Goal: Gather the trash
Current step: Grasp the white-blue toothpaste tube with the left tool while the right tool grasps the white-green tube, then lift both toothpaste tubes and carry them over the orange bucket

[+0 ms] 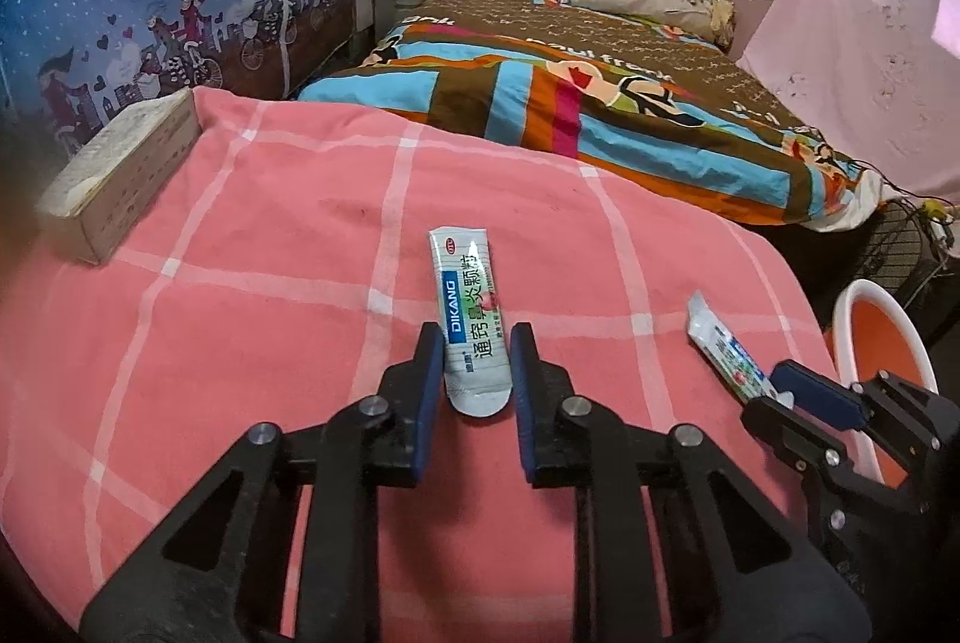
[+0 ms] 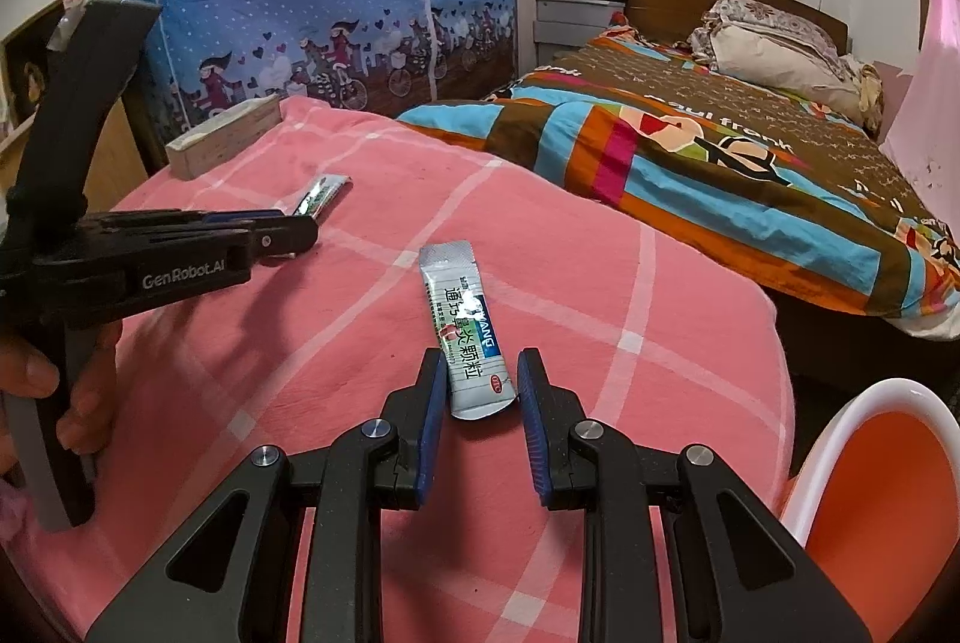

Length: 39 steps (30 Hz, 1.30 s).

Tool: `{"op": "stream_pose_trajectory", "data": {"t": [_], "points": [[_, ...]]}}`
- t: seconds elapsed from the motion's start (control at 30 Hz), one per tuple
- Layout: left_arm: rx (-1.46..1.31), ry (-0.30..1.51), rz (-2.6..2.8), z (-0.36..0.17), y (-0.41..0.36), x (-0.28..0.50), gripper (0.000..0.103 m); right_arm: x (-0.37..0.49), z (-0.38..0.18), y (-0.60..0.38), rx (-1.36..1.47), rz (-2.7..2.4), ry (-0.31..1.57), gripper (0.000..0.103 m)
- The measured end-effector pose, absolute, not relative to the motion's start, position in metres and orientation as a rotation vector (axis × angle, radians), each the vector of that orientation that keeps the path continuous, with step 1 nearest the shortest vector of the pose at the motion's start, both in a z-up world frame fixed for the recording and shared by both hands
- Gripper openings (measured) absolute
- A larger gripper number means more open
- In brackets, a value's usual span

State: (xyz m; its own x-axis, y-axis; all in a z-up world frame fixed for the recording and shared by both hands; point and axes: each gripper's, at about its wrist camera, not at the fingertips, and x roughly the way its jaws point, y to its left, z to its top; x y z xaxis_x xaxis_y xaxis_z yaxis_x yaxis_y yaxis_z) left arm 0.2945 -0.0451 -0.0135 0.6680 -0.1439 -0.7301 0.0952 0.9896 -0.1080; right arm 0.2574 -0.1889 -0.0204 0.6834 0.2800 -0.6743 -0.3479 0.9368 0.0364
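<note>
We work over a pink checked blanket, the quilted bed behind. Left gripper clamps 1 medicine sachet; right gripper clamps the other sachet. Orange bin at right.

loads of open room across the pink checked cloth, only the pale cardboard box sitting at its far left corner. the white-rimmed orange plastic bin crowds the right edge, and the colourful patchwork-quilted bed blocks past the far side.
</note>
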Motion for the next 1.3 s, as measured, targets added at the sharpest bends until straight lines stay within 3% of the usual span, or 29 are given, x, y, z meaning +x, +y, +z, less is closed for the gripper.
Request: {"op": "stream_pose_trajectory", "data": {"t": [0.5,1.3], "points": [[-0.118,0.740,-0.229,-0.005,-0.046,0.259,0.025,0.241,-0.013,-0.196,-0.050,0.382,0.681,0.022],[-0.062,0.305,-0.382,0.047,-0.091,0.198,0.025,0.170,0.049,-0.256,0.068,0.226,0.208,0.022]]}}
